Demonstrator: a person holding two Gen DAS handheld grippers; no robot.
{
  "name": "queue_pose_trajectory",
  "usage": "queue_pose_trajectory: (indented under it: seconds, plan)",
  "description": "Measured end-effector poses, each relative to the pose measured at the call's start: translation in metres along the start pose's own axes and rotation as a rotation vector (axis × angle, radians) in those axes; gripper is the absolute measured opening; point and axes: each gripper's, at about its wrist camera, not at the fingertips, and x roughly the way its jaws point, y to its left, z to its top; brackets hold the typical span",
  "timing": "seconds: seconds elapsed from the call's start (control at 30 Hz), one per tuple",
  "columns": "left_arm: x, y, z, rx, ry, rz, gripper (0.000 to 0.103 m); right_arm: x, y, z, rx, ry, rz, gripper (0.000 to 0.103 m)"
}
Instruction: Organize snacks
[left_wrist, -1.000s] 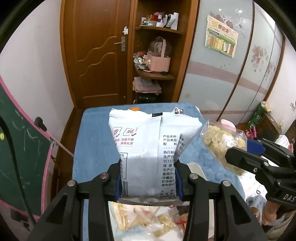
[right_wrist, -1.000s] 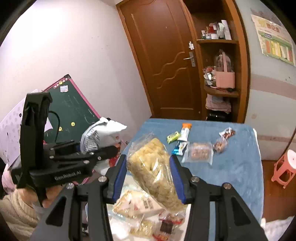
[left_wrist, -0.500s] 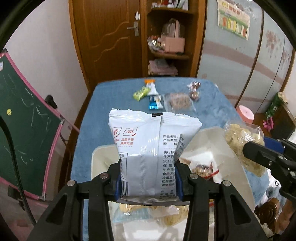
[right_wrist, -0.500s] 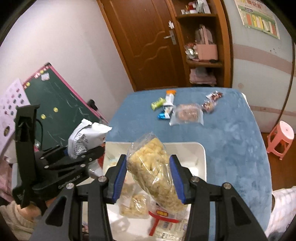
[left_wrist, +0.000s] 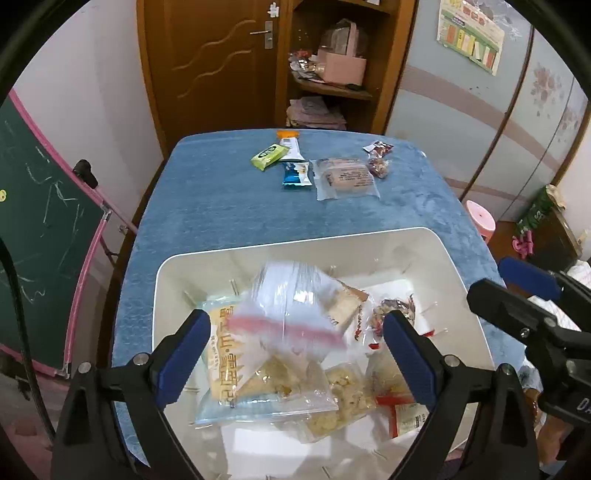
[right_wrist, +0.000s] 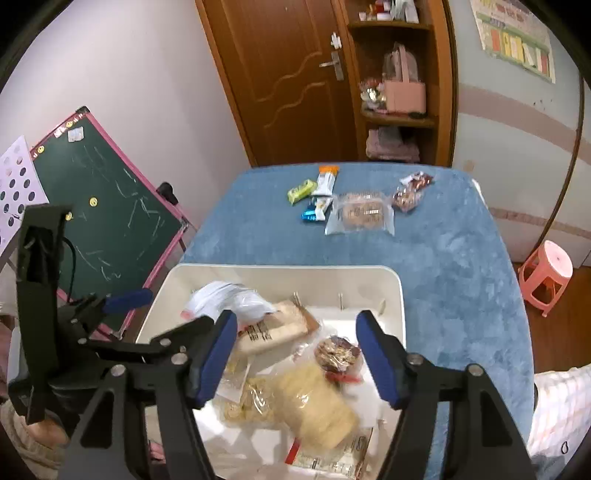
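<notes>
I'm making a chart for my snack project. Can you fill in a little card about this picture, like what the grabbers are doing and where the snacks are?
left gripper: jaws wide open, holding nothing
right gripper: jaws wide open, holding nothing
white bin: on the blue table, snack bags piled inside
white bag: blurred, above the pile
yellow crisps bag: in the bin
snacks not yet in the bin: small packets at the table's far end

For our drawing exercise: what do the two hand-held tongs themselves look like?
Both tongs, left and right, are black frames with silver screws and blue pads lining the fingers. White lettering marks the right one's side. A knitted cream sleeve shows at the left one.
</notes>
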Motion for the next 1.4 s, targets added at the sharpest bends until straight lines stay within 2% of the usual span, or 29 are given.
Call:
queue_pose_trajectory:
  seconds: [0.17,0.57,0.8,1.23,1.4]
  plan:
    - [0.001,0.000,0.000,-0.008,0.009,-0.009,0.094,-0.002,0.003,0.000,-0.010,0.001,0.006,0.069]
    - [-0.010,-0.001,0.001,-0.017,-0.052,-0.040,0.094,-0.002,0.000,0.001,-0.002,0.001,0.015,0.069]
    - [-0.013,-0.005,0.001,0.007,-0.080,-0.001,0.094,-0.002,-0.002,0.001,0.008,0.002,0.019,0.069]
    - [-0.009,-0.007,0.003,0.013,-0.037,-0.009,0.094,0.003,-0.006,0.000,0.039,0.017,0.031,0.069]
    - [-0.007,-0.008,0.004,0.019,-0.046,0.008,0.094,0.007,-0.009,-0.001,0.049,0.026,0.035,0.069]
